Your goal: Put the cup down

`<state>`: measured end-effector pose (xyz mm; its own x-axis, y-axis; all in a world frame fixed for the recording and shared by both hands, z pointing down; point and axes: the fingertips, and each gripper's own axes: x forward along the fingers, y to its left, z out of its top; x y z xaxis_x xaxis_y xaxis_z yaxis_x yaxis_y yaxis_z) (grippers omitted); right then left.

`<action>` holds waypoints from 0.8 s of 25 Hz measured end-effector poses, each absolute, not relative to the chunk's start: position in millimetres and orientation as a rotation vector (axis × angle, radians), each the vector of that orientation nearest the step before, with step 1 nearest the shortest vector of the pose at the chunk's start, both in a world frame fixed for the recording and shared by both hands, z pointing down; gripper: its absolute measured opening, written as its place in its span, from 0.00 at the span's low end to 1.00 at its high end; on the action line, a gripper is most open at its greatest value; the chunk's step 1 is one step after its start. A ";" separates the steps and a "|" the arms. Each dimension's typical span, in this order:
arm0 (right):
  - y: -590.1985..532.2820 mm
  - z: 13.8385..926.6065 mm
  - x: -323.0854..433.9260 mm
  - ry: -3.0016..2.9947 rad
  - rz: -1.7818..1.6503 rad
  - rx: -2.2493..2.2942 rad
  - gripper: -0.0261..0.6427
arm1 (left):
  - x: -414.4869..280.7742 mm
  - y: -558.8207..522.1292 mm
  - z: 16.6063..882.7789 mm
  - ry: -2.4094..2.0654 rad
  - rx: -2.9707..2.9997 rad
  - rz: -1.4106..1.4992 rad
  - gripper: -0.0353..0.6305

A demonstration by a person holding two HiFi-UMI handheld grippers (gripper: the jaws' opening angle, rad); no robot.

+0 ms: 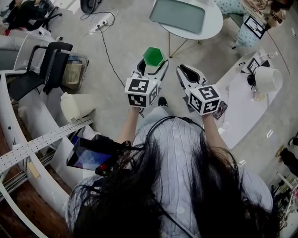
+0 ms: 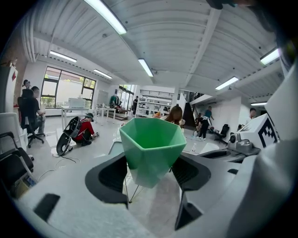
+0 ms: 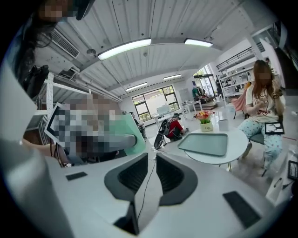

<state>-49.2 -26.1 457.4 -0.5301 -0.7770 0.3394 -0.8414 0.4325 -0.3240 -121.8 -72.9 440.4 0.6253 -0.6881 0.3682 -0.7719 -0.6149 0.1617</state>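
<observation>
A green faceted cup (image 1: 152,56) is held upright in the air above the grey floor, with my left gripper (image 1: 151,66) shut on its lower part. In the left gripper view the cup (image 2: 151,144) fills the gap between the two dark pads, mouth up. My right gripper (image 1: 187,72) hangs just to its right, jaws together and holding nothing; in its own view the right gripper (image 3: 152,162) shows only a thin slit between the pads, and the cup (image 3: 132,135) appears at the left.
A round white table (image 1: 213,24) bearing a teal tray (image 1: 178,14) stands ahead, also visible as the round table (image 3: 233,142) in the right gripper view. A long white table (image 1: 247,109) lies to the right. Chairs and a bin (image 1: 72,72) stand left; a person sits at far right.
</observation>
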 end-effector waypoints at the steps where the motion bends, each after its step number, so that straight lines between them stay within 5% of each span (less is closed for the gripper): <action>1: -29.9 457.3 -50.7 -2.534 0.698 1.456 0.15 | -124.3 -76.7 440.7 -1.170 2.551 0.392 0.52; 20: -116.5 473.2 -20.1 -2.516 0.755 1.452 0.14 | -107.3 -158.0 465.2 -1.175 2.480 0.397 0.52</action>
<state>-20.1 -116.5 473.2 -0.5244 -0.7720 0.3592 -0.8423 0.4084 -0.3519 -107.3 -158.0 465.2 0.6134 -0.6809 0.4002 -0.7841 -0.5856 0.2055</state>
